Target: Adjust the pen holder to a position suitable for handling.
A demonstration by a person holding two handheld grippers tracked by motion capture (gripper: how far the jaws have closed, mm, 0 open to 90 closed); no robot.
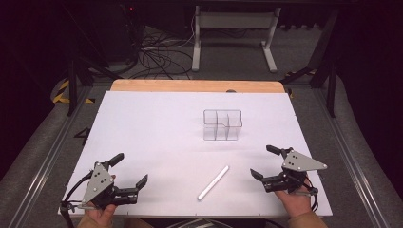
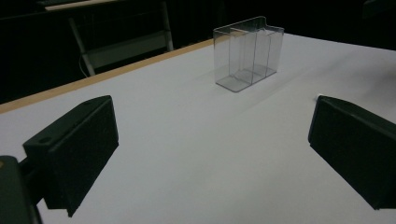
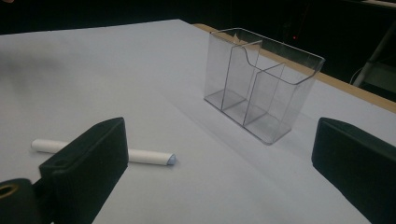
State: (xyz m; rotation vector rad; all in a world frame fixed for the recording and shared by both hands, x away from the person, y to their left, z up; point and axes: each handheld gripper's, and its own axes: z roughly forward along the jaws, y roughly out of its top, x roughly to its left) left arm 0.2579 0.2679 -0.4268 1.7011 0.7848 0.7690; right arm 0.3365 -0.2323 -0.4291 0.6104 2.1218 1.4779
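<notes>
Nothing started yet by the look of it. White marker-like stick (image 1: 213,182) lies flat on the white table (image 1: 142,133), near the front edge, angled w/ its far end toward the clear organiser (image 1: 222,125), which stands upright near the table's middle, well apart from the stick. Organiser has three open-top compartments, all look empty in the right gripper view. Right gripper (image 1: 265,163) sits at front right, just beside the stick's right side but not touching; jaws spread wide, nothing between them. In its own view the stick (image 3: 102,151) lies partly behind the left jaw, organiser (image 3: 261,88) ahead. Left gripper (image 1: 129,168) at front left, jaws also wide apart and empty, farther from the stick; its view looks across bare table at the organiser (image 2: 249,51). Both hands low at the near edge, resting or hovering, can't tell which. Judging from layout: likely job is stick into a compartment, so grasp, lift, tip upright, drop in – all still to do. Right gripper seems best placed for the pick
</notes>
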